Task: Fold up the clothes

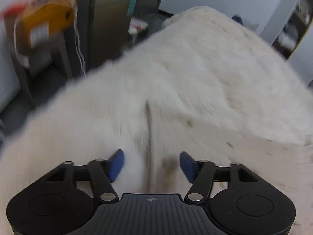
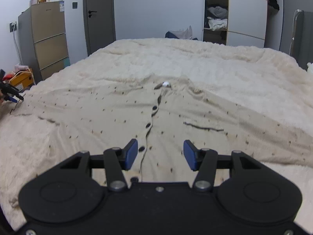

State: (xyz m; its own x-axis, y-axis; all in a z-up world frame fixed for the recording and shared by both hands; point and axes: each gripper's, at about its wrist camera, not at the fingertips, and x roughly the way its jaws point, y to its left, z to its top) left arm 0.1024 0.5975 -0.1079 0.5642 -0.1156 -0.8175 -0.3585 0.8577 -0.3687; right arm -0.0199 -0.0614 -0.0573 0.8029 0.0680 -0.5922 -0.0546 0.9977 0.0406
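Note:
A beige cardigan point(image 2: 117, 117) with dark specks and dark buttons point(image 2: 148, 125) lies flat, front up, on a bed under a cream fleece blanket point(image 2: 195, 58). My right gripper point(image 2: 160, 154) hovers open over the lower button line, with nothing between its blue pads. My left gripper point(image 2: 16, 98) shows small at the far left, by the end of the cardigan's sleeve. The left wrist view is blurred. There the left gripper point(image 1: 152, 166) stands open over a ridge of cream fabric, and its pads do not press it. A speckled part of the cardigan point(image 1: 254, 156) lies to its right.
Left of the bed stand a tan drawer cabinet point(image 2: 49, 39) and an orange box point(image 2: 21, 80) on the floor. A grey door point(image 2: 99, 13) and an open wardrobe point(image 2: 215, 13) are behind the bed. The bed's left edge point(image 1: 78, 86) drops to dark floor.

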